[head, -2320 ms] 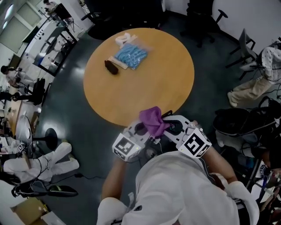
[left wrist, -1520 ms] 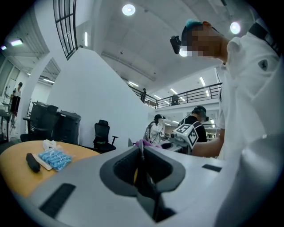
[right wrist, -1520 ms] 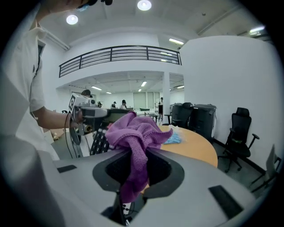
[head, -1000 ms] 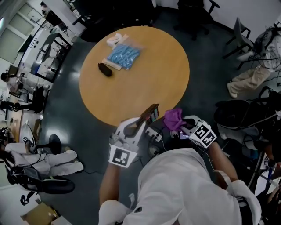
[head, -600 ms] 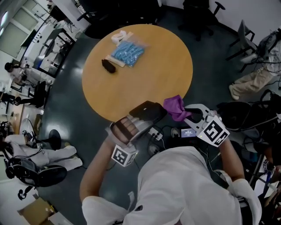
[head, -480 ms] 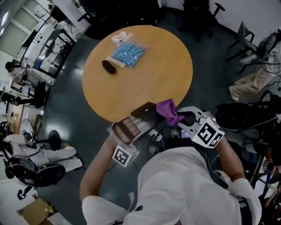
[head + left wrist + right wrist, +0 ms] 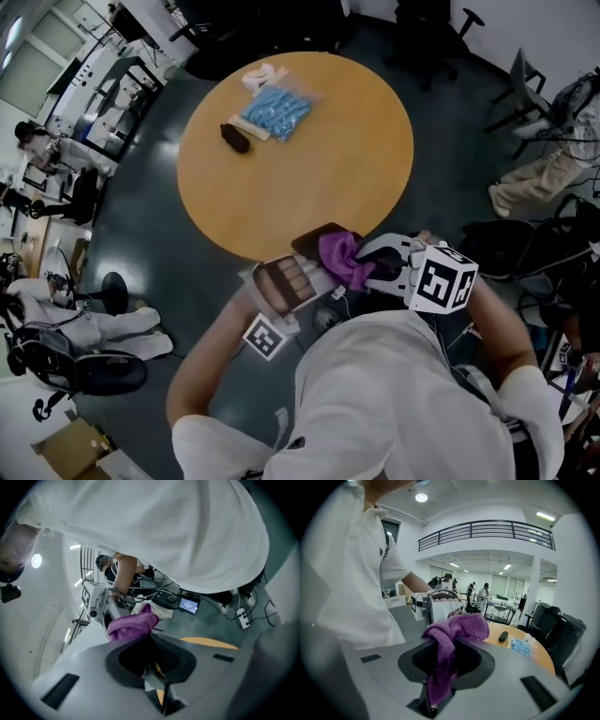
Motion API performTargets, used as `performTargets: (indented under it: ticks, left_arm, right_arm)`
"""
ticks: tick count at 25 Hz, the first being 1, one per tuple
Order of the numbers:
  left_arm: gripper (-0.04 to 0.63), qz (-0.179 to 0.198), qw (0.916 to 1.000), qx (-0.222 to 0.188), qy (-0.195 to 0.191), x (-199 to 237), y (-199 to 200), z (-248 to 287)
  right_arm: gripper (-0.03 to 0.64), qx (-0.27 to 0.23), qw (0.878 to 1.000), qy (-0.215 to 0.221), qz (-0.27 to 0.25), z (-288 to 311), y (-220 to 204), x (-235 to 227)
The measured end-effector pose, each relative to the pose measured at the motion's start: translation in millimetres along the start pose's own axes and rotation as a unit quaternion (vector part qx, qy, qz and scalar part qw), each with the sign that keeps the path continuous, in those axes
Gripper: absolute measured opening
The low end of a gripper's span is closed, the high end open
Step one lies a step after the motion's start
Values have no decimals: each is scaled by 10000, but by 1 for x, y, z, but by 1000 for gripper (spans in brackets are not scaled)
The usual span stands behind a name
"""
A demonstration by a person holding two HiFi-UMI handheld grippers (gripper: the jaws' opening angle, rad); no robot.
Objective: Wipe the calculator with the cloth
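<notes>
Low in the centre of the head view, the left gripper (image 7: 302,267) has its jaws clamped on the edge of the calculator (image 7: 324,238). The calculator is a flat, dark, rectangular slab, held tilted at the near rim of the round, smooth wooden table (image 7: 309,159). The right gripper (image 7: 380,270) has its jaws pinched on the cloth (image 7: 343,262). The cloth is a soft, nubbly purple bunch, and its folds lie against the calculator's right end.

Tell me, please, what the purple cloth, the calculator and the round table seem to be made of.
The purple cloth looks like soft, fuzzy fabric, likely microfibre or terry: a looped nap shows and it droops in folds. The calculator is probably hard, matte dark plastic, though only a flat dark slab shows. The round table looks like wood or wood-look laminate: a smooth, even tan top.
</notes>
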State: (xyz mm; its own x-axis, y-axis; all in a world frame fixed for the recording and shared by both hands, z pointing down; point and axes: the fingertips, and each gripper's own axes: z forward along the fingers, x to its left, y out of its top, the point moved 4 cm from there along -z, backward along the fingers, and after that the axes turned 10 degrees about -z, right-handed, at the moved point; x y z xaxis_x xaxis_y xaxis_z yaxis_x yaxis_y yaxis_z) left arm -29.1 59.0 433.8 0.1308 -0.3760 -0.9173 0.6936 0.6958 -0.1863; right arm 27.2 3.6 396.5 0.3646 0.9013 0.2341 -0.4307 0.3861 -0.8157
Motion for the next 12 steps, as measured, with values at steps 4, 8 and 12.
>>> performTargets:
  ticks: [4, 8, 12]
  left_arm:
    - [44, 147, 9995, -289, -30, 2, 19, -1]
    - [44, 221, 9986, -485, -32, 6, 33, -2]
    - [44, 311, 9975, -636, -92, 4, 44, -3]
  right_arm:
    - [86, -6, 9988, 481, 72, 1, 1, -8]
    - [86, -196, 9958, 828, 343, -3, 3, -16]
    - [86, -194, 9936, 1064, 338, 3, 8, -18]
